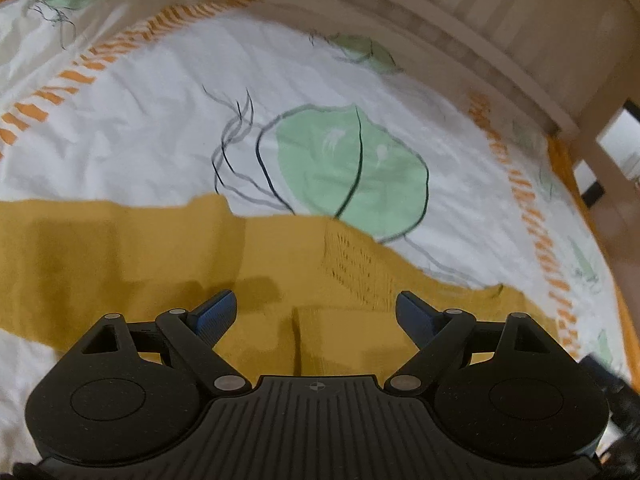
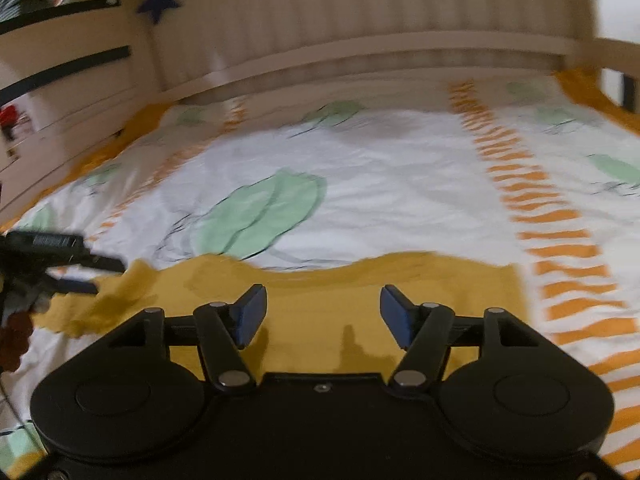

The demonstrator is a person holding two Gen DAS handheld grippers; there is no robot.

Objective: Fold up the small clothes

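A mustard-yellow small garment (image 1: 160, 256) lies flat on the bed, with a ribbed knit patch near its far edge. My left gripper (image 1: 316, 312) hovers over it, its blue pads wide apart and nothing between them. In the right wrist view the same yellow garment (image 2: 440, 292) spreads under my right gripper (image 2: 323, 312), which stands open and empty above the cloth. The left gripper (image 2: 108, 276) shows at the left edge of that view, over the garment's crumpled left end.
The bedsheet (image 1: 160, 132) is white with green leaf prints and orange dashed stripes. A pale wooden bed frame (image 2: 360, 52) with slats runs along the far side. A blue star (image 2: 158, 0) hangs on the frame at upper left.
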